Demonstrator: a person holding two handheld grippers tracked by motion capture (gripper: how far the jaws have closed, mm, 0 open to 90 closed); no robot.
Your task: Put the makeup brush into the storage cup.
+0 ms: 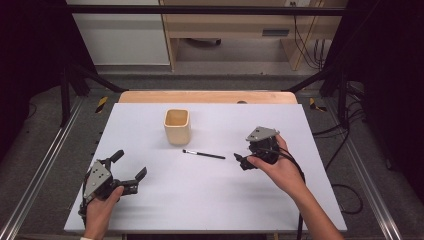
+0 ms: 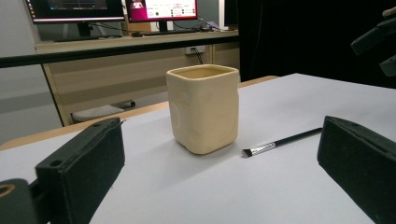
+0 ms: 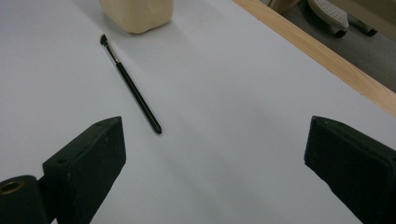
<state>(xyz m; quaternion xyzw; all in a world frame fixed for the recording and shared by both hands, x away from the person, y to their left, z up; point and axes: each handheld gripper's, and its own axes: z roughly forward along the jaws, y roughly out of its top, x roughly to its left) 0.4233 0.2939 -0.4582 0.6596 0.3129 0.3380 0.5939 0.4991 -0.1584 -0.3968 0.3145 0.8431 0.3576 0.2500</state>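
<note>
A thin black brush [image 1: 203, 154] lies flat on the white surface [image 1: 210, 200], a little toward the far edge from the middle and just right of centre; its bristle tip points toward the left edge and its handle end toward the right edge. A cream square cup [image 1: 177, 126] stands upright just beyond the brush, nearer the far edge; the bristle tip lies close to the cup's base, and in the left gripper view the brush [image 2: 280, 143] and the cup [image 2: 203, 108] are near each other but apart; in the right gripper view the brush [image 3: 131, 86] runs from just below the cup [image 3: 137, 14] down toward the near jaw.

The right gripper [image 1: 239, 160] hangs near the handle end of the brush, held by the person's right hand [image 1: 281, 169], which comes in from the near edge toward the right side; its jaws stand spread wide with nothing between them, and the handle end lies just ahead of one jaw without touching it.

The left gripper [image 1: 130, 166] is held by the left hand [image 1: 98, 205] near the near-left corner of the surface, well apart from the brush and the cup; its jaws are likewise released and wide, empty, aimed toward the cup.
</note>
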